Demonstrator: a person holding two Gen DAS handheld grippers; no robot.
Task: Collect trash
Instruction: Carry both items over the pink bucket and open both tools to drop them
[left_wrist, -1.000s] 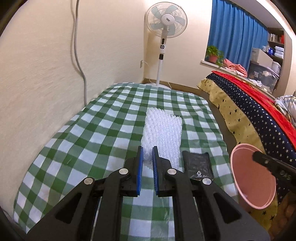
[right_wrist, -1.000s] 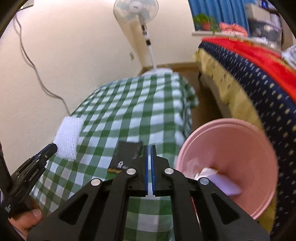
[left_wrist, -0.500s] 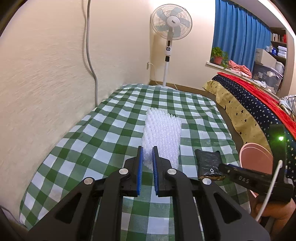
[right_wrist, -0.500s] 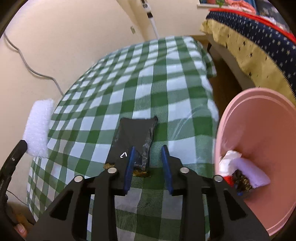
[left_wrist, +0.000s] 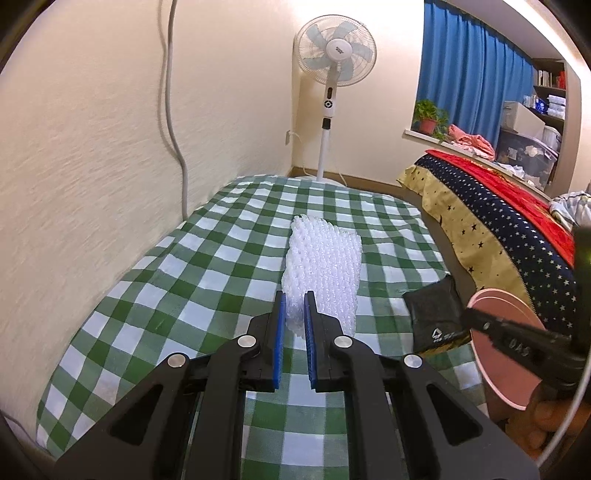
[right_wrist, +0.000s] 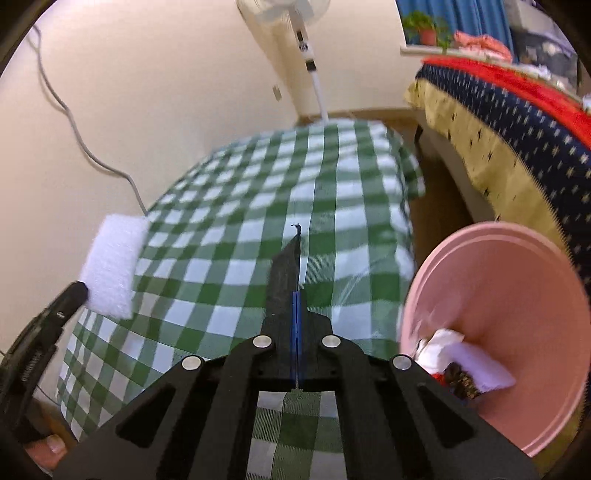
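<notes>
With crumpled scraps already in the pink bin (right_wrist: 517, 295) off the table's right edge, the right gripper (right_wrist: 296, 332) is clamped on the black wrapper (right_wrist: 284, 273), the left gripper (left_wrist: 294, 332) on the white foam netting (left_wrist: 325, 266), both undropped

Green-and-white checked tablecloth (left_wrist: 207, 280) under white foam netting (left_wrist: 325, 266) and a black wrapper (right_wrist: 284, 273). Pink bin (right_wrist: 517, 295); blue pads on black grippers. Navy star-patterned bedspread (left_wrist: 509, 236), blue curtain (left_wrist: 469, 74).
</notes>
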